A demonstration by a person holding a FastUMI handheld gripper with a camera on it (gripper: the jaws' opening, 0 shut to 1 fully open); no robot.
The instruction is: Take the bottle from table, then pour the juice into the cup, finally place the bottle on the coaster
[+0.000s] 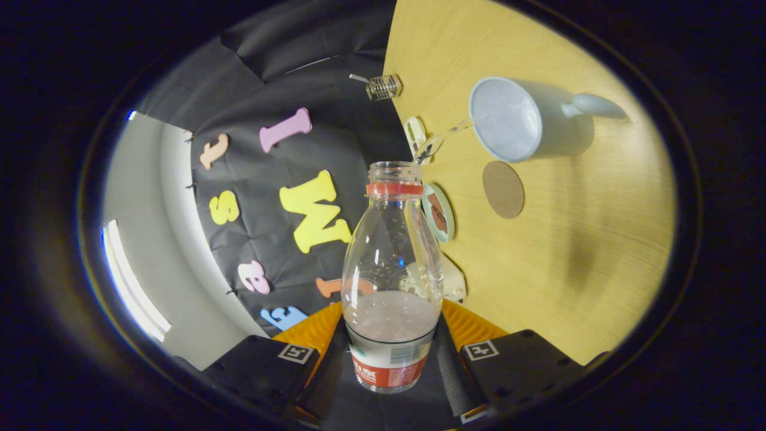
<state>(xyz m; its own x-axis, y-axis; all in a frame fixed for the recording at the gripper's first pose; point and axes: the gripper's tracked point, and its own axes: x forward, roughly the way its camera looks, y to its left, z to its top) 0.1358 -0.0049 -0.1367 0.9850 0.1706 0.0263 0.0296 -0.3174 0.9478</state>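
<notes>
Pouring is under way — the bottle, clamped in the tool, is tipped toward the cup; the coaster beside the cup is judged next.

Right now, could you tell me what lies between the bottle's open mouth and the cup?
In the gripper view, a thin stream of juice runs from the mouth of the bottle, which the gripper clamps tilted, to the cup. Bare table shows behind it.

A staged recording booth: black cloth wall behind a wooden table.

Black gripper (orange-backed, square markers)
</notes>
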